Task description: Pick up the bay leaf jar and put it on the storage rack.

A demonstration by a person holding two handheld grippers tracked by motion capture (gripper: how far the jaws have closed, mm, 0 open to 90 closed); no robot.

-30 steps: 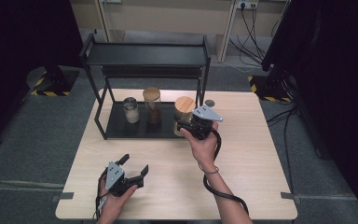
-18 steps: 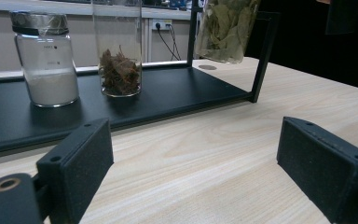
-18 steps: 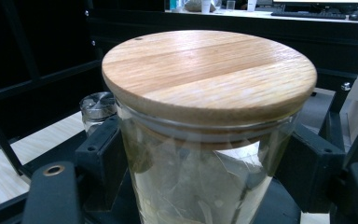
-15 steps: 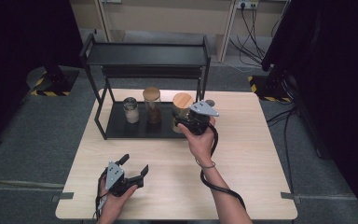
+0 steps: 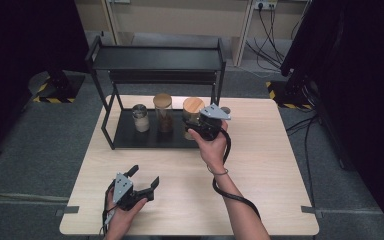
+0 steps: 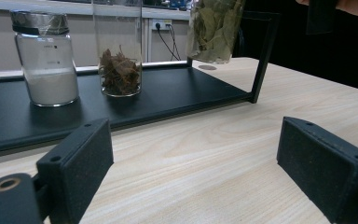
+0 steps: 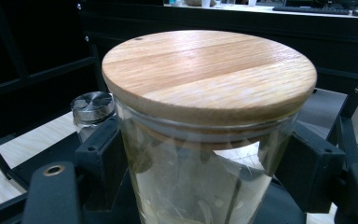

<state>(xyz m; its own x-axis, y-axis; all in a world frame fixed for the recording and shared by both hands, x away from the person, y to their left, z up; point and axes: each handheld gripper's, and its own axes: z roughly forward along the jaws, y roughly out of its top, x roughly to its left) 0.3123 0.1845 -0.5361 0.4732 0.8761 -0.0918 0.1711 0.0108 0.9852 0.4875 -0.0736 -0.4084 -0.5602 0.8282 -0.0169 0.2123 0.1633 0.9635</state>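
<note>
Your table (image 5: 260, 200) is the pale wooden one, its far edge partly hidden behind the black two-tier rack (image 5: 155, 57) standing on it; the rack's lower shelf (image 6: 168, 93) carries the jars, and in the left gripper view their tops are cut off by the frame's upper edge. Your right gripper (image 5: 200, 131) is clamped on the leaf jar with the wooden lid (image 5: 193, 106) at the right end of that shelf, its jaws pressed to the glass on both sides; in the right gripper view the lid (image 7: 209, 74) covers most of the body, and whether the jar's base rests on the shelf you cannot tell there, though from the left gripper view it (image 6: 216, 30) seems to hang above the shelf. Your left gripper (image 5: 142, 181) lies low at the table's near left, jaws spread wide with nothing between them. Next along stands the tall jar of brown strands (image 5: 163, 112), then the small jar of white powder (image 5: 140, 118) with its metal cap, whose printed label is too small to read
</note>
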